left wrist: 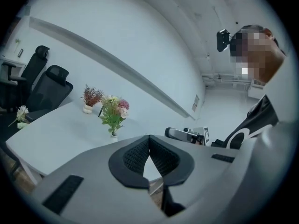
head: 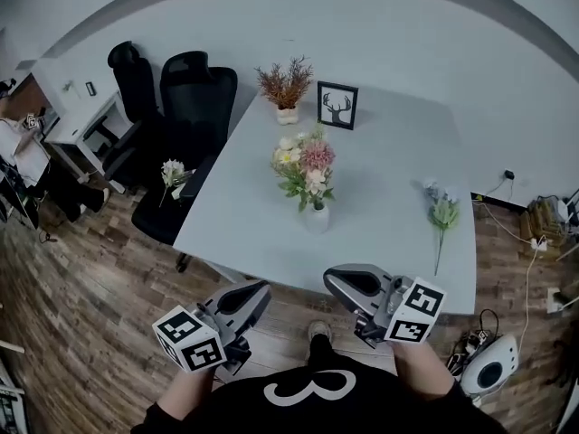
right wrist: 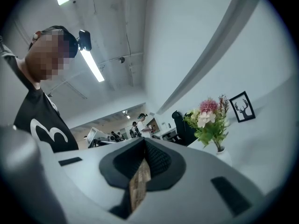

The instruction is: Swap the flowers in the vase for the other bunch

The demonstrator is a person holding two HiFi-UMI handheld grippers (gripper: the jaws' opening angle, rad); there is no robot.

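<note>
Vase sits well ahead of left hand-held gripper and right hand-held gripper.

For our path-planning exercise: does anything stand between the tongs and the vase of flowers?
Nothing visible does. Only bare table lies between the left tongs, the right tongs and the vase. The spare bunch lies far right; the deer picture stands behind.

A vase with flowers in it stands mid-table. A loose bunch lies to its right. Behind, a potted plant sits just left of a framed picture. 2 chairs stand left of the table.
</note>
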